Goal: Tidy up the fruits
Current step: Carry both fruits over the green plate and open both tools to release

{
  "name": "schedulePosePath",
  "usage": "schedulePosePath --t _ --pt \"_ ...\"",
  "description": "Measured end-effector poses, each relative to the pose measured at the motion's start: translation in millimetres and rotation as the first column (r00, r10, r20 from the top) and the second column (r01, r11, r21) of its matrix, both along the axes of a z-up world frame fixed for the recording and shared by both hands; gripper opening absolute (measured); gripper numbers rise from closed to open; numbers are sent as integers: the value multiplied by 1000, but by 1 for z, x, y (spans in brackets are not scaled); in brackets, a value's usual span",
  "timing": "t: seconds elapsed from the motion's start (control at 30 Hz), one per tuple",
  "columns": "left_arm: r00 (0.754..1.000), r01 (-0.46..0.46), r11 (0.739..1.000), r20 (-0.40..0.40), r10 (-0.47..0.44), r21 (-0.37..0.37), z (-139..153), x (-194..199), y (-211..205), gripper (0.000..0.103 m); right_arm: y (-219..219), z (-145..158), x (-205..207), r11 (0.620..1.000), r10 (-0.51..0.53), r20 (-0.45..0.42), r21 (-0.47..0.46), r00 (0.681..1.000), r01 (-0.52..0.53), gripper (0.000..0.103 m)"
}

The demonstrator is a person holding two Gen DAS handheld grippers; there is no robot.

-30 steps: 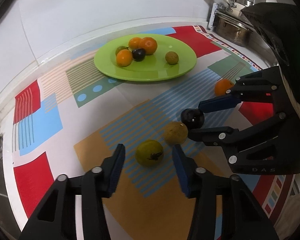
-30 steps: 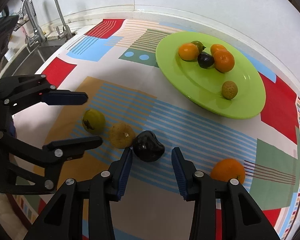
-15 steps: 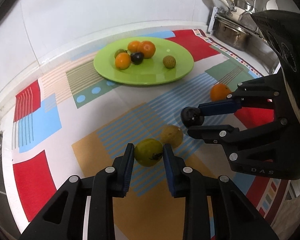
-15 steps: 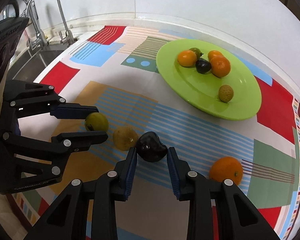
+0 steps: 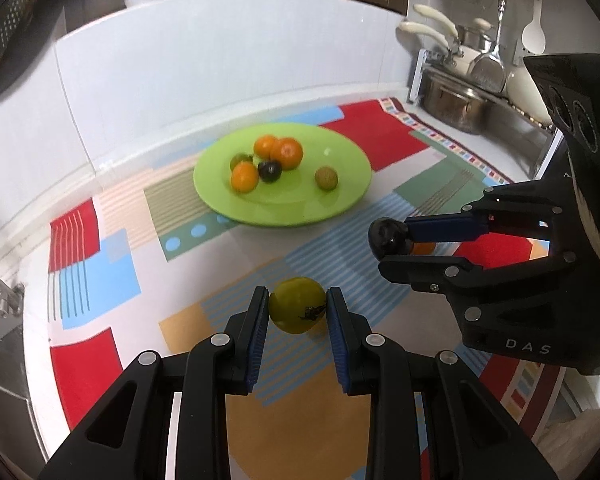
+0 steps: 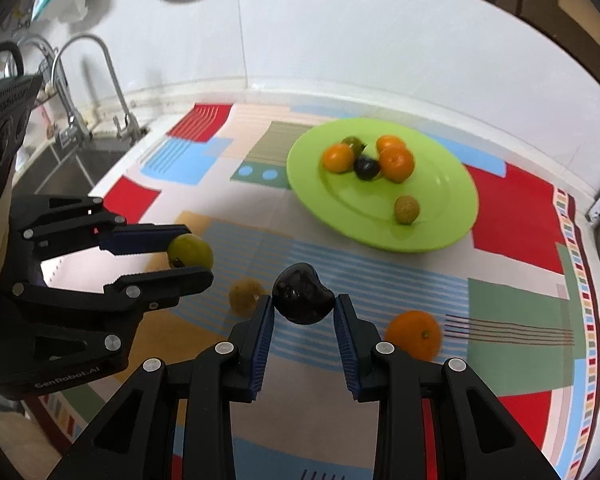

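My left gripper (image 5: 298, 312) is shut on a yellow-green round fruit (image 5: 296, 308), lifted off the patterned mat; the right wrist view shows the same fruit (image 6: 190, 251) at the left. My right gripper (image 6: 303, 312) is shut on a dark glossy fruit (image 6: 302, 298), which the left wrist view shows as the dark fruit (image 5: 388, 236) at the right. A green plate (image 5: 340, 204) at the back holds several oranges, a dark fruit and a brownish fruit. On the mat lie a brown fruit (image 6: 244, 295) and an orange (image 6: 414, 334).
A sink with a tap (image 6: 100, 92) lies at the left edge of the counter. A steel pot (image 5: 456, 108) and hanging utensils stand on a rack at the back right. White tiled wall runs behind the plate (image 6: 452, 236).
Both grippers closed from open onto their fruits, then rose with them. The yellow-green fruit and the dark fruit left the mat; the brown fruit and the orange stayed.
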State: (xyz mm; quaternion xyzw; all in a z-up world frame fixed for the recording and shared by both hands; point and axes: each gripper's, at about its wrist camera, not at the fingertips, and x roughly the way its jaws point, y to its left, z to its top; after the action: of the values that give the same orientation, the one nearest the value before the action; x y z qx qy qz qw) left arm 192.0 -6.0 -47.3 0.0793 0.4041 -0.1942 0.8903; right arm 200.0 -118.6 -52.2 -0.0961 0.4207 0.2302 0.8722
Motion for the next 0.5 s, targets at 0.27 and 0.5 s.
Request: schedulePosePath --t 0.27,0.5 --pt "999 7 1000 51 -6 -30 24 -2 -8 29 -15 25 -6 996 -63 61 65 996 59 32" --pt "994 21 999 108 -15 -47 45 3 -18 29 -28 41 -7 989 -112 102 113 988 100 32"
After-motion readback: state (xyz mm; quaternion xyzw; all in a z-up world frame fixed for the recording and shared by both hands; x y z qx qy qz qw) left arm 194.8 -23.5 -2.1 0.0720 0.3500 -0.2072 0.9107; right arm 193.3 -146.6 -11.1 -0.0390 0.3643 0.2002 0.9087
